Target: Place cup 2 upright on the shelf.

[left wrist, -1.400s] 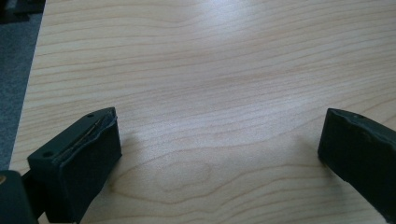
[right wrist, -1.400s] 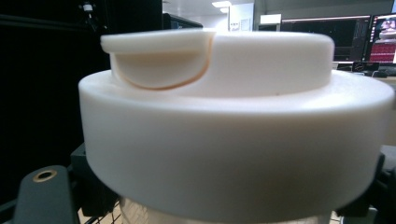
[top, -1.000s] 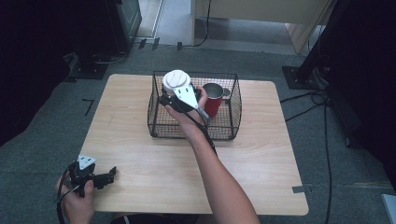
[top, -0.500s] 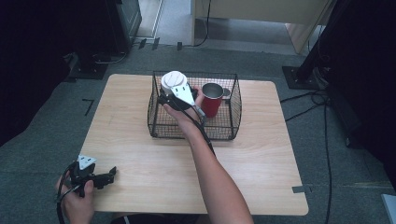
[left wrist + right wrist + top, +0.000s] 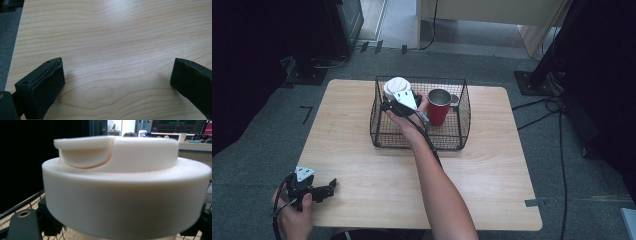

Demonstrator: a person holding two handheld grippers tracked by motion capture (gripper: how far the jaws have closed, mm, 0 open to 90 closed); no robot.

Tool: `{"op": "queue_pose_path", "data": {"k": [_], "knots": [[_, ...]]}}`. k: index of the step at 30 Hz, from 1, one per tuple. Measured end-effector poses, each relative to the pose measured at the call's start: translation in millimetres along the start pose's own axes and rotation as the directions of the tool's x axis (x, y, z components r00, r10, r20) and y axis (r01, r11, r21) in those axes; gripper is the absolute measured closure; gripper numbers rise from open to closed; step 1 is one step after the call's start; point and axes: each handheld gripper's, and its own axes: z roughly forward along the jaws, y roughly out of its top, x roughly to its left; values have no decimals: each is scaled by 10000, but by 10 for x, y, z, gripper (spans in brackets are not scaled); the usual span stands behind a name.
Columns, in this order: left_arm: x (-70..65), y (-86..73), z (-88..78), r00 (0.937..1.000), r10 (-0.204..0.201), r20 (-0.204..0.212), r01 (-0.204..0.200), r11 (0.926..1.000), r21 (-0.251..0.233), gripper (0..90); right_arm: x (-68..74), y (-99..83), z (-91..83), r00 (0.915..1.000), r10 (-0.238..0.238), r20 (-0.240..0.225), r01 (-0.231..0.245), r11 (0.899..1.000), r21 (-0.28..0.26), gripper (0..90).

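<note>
The white lidded cup (image 5: pixel 396 88) sits upright at the back-left corner of the black wire basket (image 5: pixel 461 131), inside its walls, held from the near side by the right gripper (image 5: pixel 398 100). In the right gripper view the cup's white lid (image 5: pixel 125 185) looms very close, a stepped disc with a curved flap on its top left, and the 2 black jaws clamp the cup's body just under the lid's rim, 1 at each lower corner of that view. Whether the cup's base touches the basket floor cannot be told. Just to the right of the cup, in the same basket and a little apart from it, stands 1 red mug (image 5: pixel 439 106) with a metal-coloured inside, upright, its handle toward the right wall. The basket stands on the far middle part of the wooden table (image 5: pixel 492 180). The person's right forearm reaches from the near edge across the table into the basket. Well apart, at the near-left corner of the table, the left gripper (image 5: pixel 330 186) lies low over the wood in the person's left hand; its 2 jaws stand wide apart with bare tabletop between them.
</note>
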Motion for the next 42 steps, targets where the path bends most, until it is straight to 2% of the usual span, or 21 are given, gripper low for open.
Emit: {"op": "queue_pose_path", "data": {"k": [13,19,23,25,29,35,40,42], "knots": [[-1,0,0,10000,-4,1,4,10000,-1,0,-18,-113,64,9983,-89,-571,142,9957,916,155],[1,0,-1,10000,18,1,-18,10000,14,0,-53,-104,49,9962,-142,-862,235,9939,1075,151],[1,0,-1,10000,19,0,-19,10000,16,0,-72,-99,20,9922,-328,-1203,470,9920,1171,126],[1,0,-1,10000,13,1,-13,10000,13,0,-76,-94,2,9885,-454,-1442,634,9904,1229,73],[-1,0,0,10000,-5,3,5,10000,-1,0,-100,-84,-24,9850,-472,-1660,675,9906,1188,6],[-1,0,0,10000,-8,3,8,10000,2,0,-144,-49,-67,9831,-328,-1802,504,9943,938,0],[-1,0,0,10000,-5,1,5,10000,5,0,-155,63,-109,9875,-367,-1532,448,9977,499,0],[-1,0,0,10000,-4,-4,4,10000,1,0,-160,83,-116,9870,-381,-1563,454,9980,435,0]]}}
